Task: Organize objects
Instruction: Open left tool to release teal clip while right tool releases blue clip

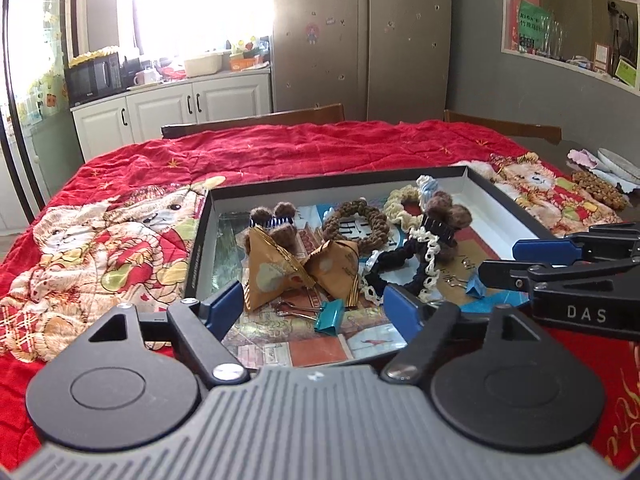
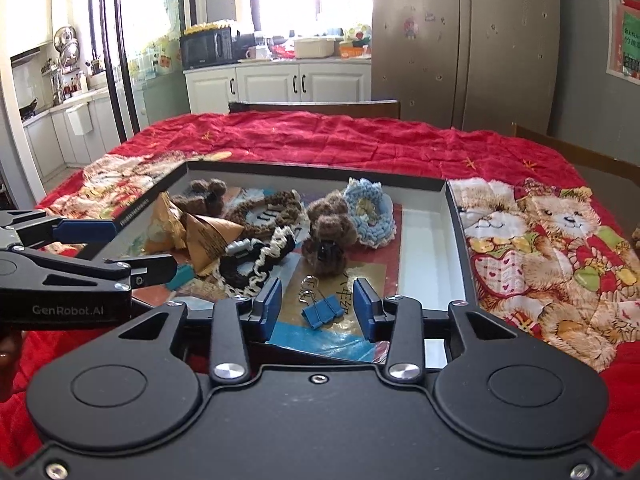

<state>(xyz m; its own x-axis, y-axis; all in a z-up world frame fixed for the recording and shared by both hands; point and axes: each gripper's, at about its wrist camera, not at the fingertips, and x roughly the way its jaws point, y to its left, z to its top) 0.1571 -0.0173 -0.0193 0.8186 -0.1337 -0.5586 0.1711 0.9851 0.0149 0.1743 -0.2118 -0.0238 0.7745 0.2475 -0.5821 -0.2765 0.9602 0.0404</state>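
Kitchen tabletop under a red bear quilt; we have most items in the shallow box: wrapped pyramids, crochet scrunchies, binder clips. Our left gripper and right gripper hold nothing, jaws apart. Beaded item outside remains.

From my seat I see a steel fridge standing behind the table's red quilt. Left of the fridge, white cabinets carry a black microwave. Wooden chair backs stand just before the fridge.
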